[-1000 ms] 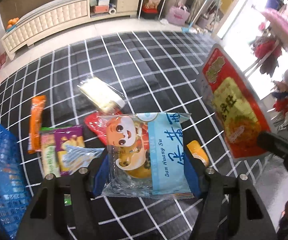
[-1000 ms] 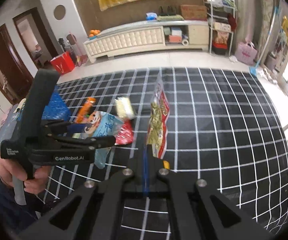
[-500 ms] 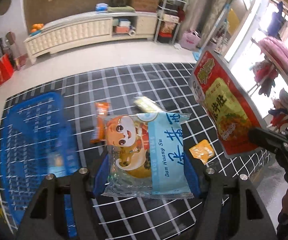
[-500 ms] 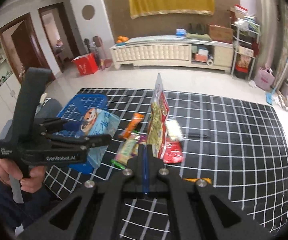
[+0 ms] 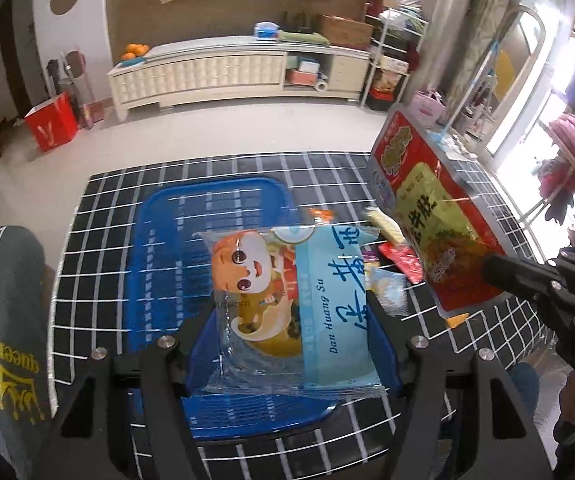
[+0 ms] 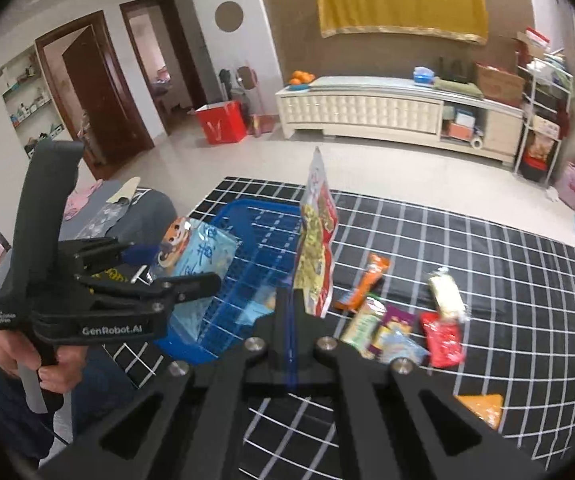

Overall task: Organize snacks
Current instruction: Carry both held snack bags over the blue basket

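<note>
Between the fingers of the left gripper (image 5: 287,320) a light-blue snack packet (image 5: 299,308) with a cartoon figure is sitting flat, its two side edges pinched by the blue pads, most of its length reaching out past the fingertips toward twelve o'clock. It is hanging above the blue basket (image 5: 175,248), which is standing on the black grid-lined mat (image 5: 99,216). At two o'clock in that view the right gripper (image 6: 292,300) is holding a red-and-yellow pouch (image 6: 316,248) — its fingers are pressed together on the pouch's bottom edge, and the pouch is standing upright, edge-on, straight out from the tips. On the mat at three o'clock of the basket several loose snacks are lying — an orange stick pack (image 6: 363,282), a pale wrapped bar (image 6: 445,296), a small red sachet (image 6: 443,338).
</note>
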A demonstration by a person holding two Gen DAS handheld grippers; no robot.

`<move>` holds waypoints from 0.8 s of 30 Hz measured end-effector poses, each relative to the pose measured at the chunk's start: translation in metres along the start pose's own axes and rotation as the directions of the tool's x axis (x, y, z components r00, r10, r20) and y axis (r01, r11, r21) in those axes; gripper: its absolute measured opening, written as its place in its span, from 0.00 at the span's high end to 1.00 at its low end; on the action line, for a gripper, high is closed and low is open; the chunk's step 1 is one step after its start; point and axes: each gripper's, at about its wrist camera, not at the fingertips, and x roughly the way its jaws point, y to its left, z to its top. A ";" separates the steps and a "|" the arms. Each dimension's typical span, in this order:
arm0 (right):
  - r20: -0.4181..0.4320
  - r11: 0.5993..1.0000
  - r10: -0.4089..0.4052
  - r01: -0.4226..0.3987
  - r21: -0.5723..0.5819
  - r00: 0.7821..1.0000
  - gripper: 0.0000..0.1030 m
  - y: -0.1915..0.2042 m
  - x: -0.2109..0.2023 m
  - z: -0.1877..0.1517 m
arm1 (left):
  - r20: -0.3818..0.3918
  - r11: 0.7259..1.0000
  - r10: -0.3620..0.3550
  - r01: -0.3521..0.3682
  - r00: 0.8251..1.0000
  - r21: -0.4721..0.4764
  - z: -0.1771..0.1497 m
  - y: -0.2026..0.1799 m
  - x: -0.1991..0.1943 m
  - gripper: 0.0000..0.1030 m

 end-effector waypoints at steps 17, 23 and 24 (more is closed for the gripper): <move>-0.071 0.998 0.068 -0.069 -0.005 0.995 0.98 0.027 0.076 0.024 | -0.090 0.997 0.041 -0.046 0.995 -0.055 0.002 0.076 0.025 0.38; -0.083 0.998 0.064 -0.065 -0.006 0.995 0.98 0.022 0.087 0.026 | -0.146 0.998 0.031 -0.038 0.989 -0.042 0.004 0.077 0.053 0.38; -0.084 0.998 0.062 -0.063 -0.006 0.995 0.98 0.023 0.088 0.026 | -0.151 0.998 0.035 -0.041 0.988 -0.037 0.004 0.077 0.057 0.38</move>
